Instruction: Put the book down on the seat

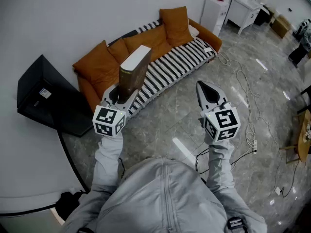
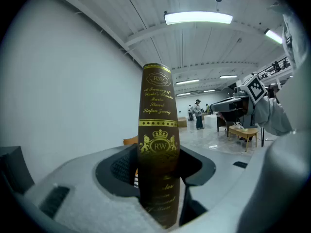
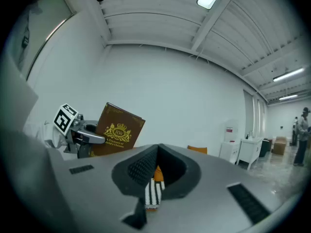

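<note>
Grips the book (image 1: 133, 74) by its lower end in the left claw (image 1: 120, 95), clenched across both covers, with the gilt spine (image 2: 158, 130) turned back toward the holder and the white page edge uppermost. Holds it upright like this probably for balance: sets a thick, heavy volume over the grip rather than levering it sideways out of the claw. Hangs it in the air over the floor (image 1: 160, 125), in front of the sofa (image 1: 90, 93) and toward its near end, touching neither. Puts the task at the carrying stage, setting-down not yet begun. Faces the seat (image 1: 187, 57), spread with a striped throw (image 1: 155, 84) and bare along its middle, with orange cushions (image 1: 175, 23) propped against the back, so offers plenty of flat room for a landing. Calls next, by the look of it, for a reach forward over the throw and a tilt onto one cover before letting go, to avoid a topple on soft padding. Holds the right claw (image 1: 203, 87) alongside, well apart from the book, closed on nothing, apparently in reserve for steadying. Warrants care with the cables (image 1: 248, 110) trailing over the floor to the right.
</note>
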`<state>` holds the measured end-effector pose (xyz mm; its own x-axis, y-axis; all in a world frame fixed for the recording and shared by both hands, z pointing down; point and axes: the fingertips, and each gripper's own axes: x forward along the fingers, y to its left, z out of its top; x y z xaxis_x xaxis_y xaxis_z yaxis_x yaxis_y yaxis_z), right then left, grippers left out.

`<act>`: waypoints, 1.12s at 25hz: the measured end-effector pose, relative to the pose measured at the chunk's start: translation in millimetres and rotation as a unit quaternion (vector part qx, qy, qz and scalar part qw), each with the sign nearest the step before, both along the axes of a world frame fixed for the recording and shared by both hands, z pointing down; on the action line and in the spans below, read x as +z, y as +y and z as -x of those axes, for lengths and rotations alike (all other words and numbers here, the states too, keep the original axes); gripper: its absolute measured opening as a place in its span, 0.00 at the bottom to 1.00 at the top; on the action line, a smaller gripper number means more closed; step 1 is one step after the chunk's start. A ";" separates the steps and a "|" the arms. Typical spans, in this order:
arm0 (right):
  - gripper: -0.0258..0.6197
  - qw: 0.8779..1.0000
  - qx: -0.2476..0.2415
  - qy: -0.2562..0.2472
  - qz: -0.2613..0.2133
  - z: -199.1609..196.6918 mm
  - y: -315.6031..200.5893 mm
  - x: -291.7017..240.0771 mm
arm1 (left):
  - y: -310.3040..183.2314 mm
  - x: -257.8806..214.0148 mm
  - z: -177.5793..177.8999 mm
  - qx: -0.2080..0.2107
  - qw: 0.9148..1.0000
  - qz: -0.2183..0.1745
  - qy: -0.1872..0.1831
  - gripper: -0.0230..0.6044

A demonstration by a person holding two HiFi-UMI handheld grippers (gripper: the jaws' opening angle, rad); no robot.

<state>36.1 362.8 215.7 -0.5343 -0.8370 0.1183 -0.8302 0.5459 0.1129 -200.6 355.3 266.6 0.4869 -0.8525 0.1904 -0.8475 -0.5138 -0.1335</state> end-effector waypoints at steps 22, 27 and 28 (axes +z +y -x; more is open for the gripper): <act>0.09 0.998 -0.035 -0.036 0.043 -60.0 8.6 28.0 | 10.1 23.6 -58.0 -0.017 1.000 0.017 -0.002 0.42; 0.09 0.997 -0.042 -0.036 0.060 -71.3 12.4 44.9 | 15.5 28.2 -69.2 -0.023 1.000 0.019 -0.009 0.42; 0.09 0.997 -0.042 -0.038 0.060 -72.1 10.8 46.0 | 15.1 29.1 -70.3 -0.024 0.999 0.019 -0.009 0.42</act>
